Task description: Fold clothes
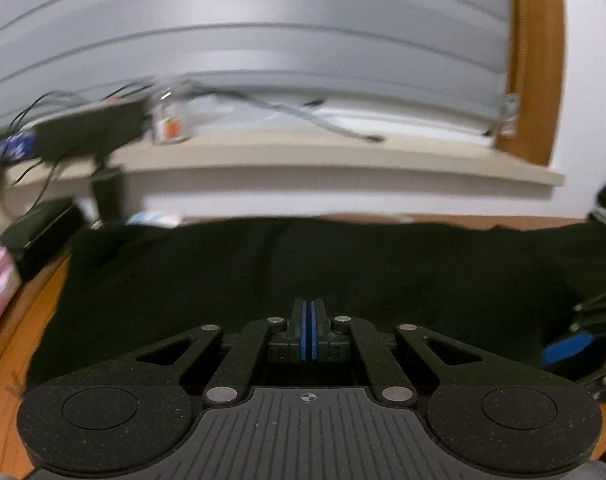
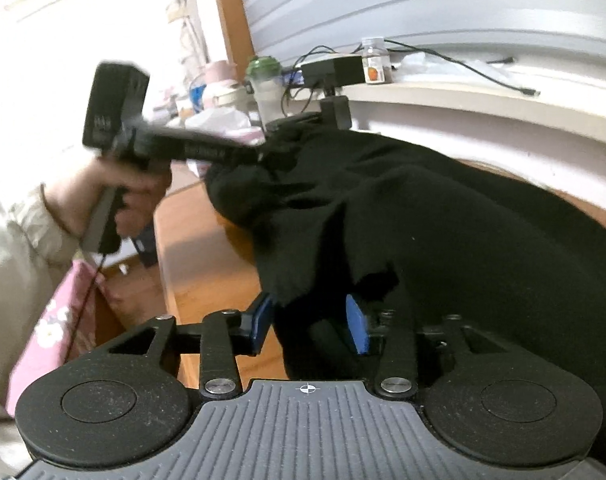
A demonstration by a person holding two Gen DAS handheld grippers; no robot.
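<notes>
One black cloth (image 2: 443, 220) lies on the brown wooden desk (image 2: 207, 276). It covers most of the desk top.

The left tool (image 1: 307, 330) has its two blue pads pressed flat together. No cloth shows between them in its own view. The black cloth (image 1: 303, 264) spreads out just past its tips and to both sides. In the right wrist view, the left tool (image 2: 263, 152) is seen from the side, held in a hand (image 2: 135, 196). Its tip meets a raised bunch of the cloth at the far corner. That spot is dark and blurry, so I cannot tell if it is pinching the cloth there.

The right tool (image 2: 311, 326) has its two blue pads spread apart. A hanging edge of the cloth sits in the gap between them. The pads are not squeezing it. The right pad is partly hidden by the cloth. In the left wrist view only a bit of the right tool (image 1: 571, 340) shows at the right edge, with one blue pad.

There are two tools and one cloth.

Behind the desk is a white shelf (image 2: 483, 100). On it are a black box (image 2: 335, 70), a small jar (image 2: 374, 62) and some wires. A cup with a green lid (image 2: 265, 84) stands to the left. The left wrist view is blurry, so the shelf things are hard to make out there. A pink cloth with flowers (image 2: 59, 320) is cut off at the edge.
</notes>
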